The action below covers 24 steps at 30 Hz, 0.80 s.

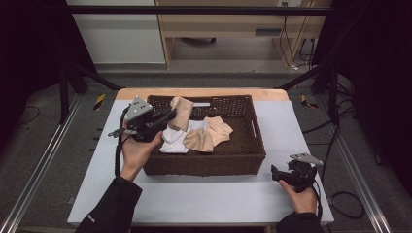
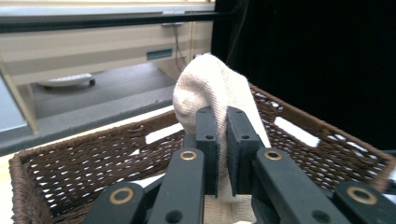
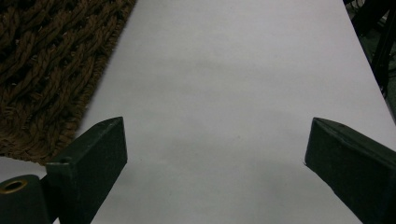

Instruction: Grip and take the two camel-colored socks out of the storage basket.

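left gripper [image 2: 222, 140]: clamped on beige sock [image 2: 212, 88], above basket [image 1: 252, 145] | right gripper [image 3: 215, 154]: jaws wide apart, nothing between, on table [image 1: 204, 194] right of basket

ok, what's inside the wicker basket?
In the basket: two beige socks over a white garment, and another beige sock clamped in the left tongs, lifted above the pile. Whatever lies beneath the pile is covered.

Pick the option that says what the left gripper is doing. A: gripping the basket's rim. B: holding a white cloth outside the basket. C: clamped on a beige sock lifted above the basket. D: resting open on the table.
C: the left gripper has its jaws shut on the beige sock, which is held up over the wicker basket.
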Available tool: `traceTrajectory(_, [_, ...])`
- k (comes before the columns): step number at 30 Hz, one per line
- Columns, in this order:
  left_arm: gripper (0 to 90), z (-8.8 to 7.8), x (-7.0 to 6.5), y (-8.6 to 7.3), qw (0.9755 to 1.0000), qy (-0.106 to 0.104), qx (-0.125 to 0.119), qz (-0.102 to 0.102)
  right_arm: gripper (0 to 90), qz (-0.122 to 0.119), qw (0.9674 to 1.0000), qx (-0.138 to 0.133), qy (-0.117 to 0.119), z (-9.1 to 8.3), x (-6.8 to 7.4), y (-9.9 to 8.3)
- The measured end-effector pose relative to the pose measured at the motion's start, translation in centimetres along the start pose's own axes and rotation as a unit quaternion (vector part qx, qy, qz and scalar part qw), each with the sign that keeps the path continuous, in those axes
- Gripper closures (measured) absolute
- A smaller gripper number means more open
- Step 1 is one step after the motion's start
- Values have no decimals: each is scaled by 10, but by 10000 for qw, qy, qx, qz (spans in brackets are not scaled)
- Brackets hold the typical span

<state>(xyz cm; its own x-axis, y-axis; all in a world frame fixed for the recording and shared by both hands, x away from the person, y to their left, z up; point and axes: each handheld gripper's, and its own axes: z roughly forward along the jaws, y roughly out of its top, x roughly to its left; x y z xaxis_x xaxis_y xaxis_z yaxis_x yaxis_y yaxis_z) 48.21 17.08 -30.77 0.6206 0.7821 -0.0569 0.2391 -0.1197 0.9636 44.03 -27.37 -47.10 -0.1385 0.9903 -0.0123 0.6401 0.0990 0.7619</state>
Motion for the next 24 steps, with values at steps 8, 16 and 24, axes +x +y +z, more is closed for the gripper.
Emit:
traceTrajectory(8, [839, -30, -18, -11, 9992, -292, -220, 166, 59, 33, 10000, -27, 15, -2, 0, 0])
traceTrajectory(16, [839, -52, -30, -29, 9980, -557, -292, 113, 59, 35, 10000, -42, 14, -2, 0, 0])
traceTrajectory(24, [839, -66, -35, -42, 9973, -664, -289, 90, 59, 35, 10000, -40, 15, -2, 1, 0])
